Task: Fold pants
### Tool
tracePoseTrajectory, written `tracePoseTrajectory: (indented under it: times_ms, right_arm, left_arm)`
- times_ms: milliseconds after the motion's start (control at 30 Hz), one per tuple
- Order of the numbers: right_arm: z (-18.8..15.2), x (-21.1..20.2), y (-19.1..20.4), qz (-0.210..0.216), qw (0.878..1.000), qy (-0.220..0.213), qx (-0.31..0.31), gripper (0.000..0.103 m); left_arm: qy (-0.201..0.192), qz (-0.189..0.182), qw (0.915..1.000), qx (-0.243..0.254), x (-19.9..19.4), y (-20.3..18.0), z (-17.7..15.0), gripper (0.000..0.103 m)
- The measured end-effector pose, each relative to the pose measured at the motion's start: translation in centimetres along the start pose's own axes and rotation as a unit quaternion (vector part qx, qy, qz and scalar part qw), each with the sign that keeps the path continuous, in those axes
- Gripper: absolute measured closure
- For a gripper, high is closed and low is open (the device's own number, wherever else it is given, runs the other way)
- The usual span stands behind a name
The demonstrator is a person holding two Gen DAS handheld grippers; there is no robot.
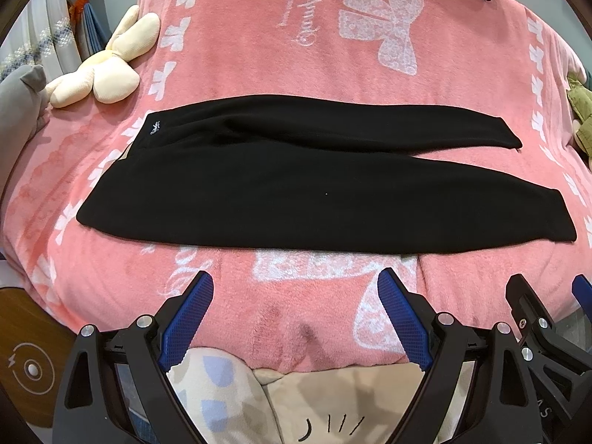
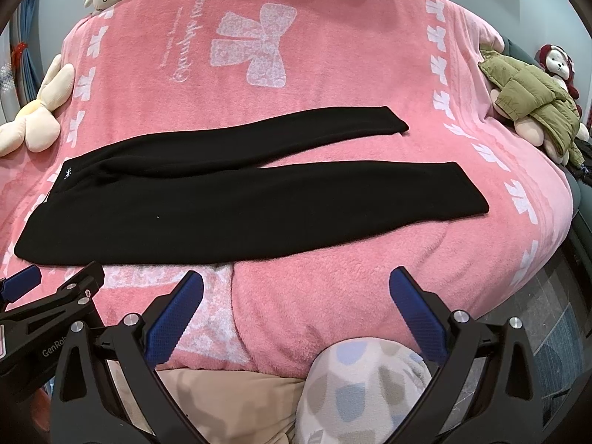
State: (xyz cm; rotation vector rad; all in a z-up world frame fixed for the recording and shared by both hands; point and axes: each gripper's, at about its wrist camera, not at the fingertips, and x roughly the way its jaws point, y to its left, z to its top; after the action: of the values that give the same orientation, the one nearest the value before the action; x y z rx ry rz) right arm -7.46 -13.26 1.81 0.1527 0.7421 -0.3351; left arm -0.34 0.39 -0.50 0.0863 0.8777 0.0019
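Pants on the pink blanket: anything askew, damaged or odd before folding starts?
Nothing damaged. The black pants lie flat on the pink blanket, legs spread apart in a narrow V. A tiny pale speck sits on the near leg. Both tongs are open, clear of the fabric.

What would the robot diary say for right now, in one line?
stage: not started | black pants: flat, unfolded on pink blanket | left gripper: open, empty | right gripper: open, empty
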Motion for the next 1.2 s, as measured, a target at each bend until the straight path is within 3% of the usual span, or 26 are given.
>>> tracePoseTrajectory:
  times_ms: [1200]
  right_arm:
    - [0.2, 1.7, 0.1, 0.007, 1.0, 0.018, -0.003, 0.005]
  left_arm:
    - [0.019, -0.003, 0.9998, -0.001, 1.5, -0.2, 0.4, 0.016]
